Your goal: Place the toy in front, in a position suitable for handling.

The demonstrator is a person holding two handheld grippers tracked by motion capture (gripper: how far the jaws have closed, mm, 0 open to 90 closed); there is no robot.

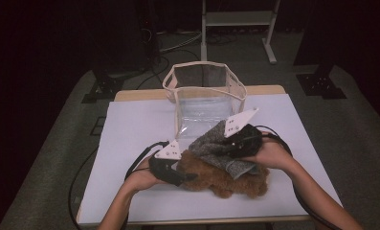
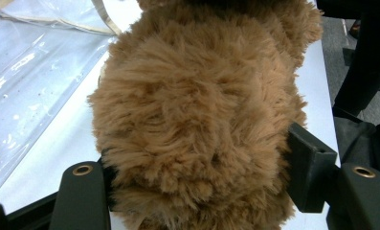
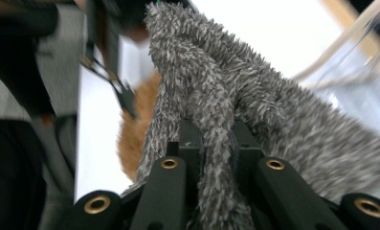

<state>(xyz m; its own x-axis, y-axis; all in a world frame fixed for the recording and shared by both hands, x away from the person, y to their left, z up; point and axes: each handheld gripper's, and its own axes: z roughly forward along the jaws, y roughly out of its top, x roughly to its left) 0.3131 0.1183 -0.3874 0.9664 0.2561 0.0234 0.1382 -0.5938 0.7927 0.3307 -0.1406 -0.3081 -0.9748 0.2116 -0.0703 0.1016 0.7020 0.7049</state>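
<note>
A brown furry plush toy lies on the white table near its front. My left gripper comes at it from the left. In the left gripper view the plush bulges between both jaws, and the left gripper is shut on it. A grey fuzzy cloth drapes over the plush's top. My right gripper is shut on a fold of it and holds it raised. In the right gripper view the grey cloth runs up from the pinched jaws of the right gripper, with the brown plush behind it.
A clear plastic bag with cream trim stands open at the back middle of the table, just beyond the cloth. Its clear wall lies close on the left in the left gripper view. Cables trail from both grippers toward the front edge.
</note>
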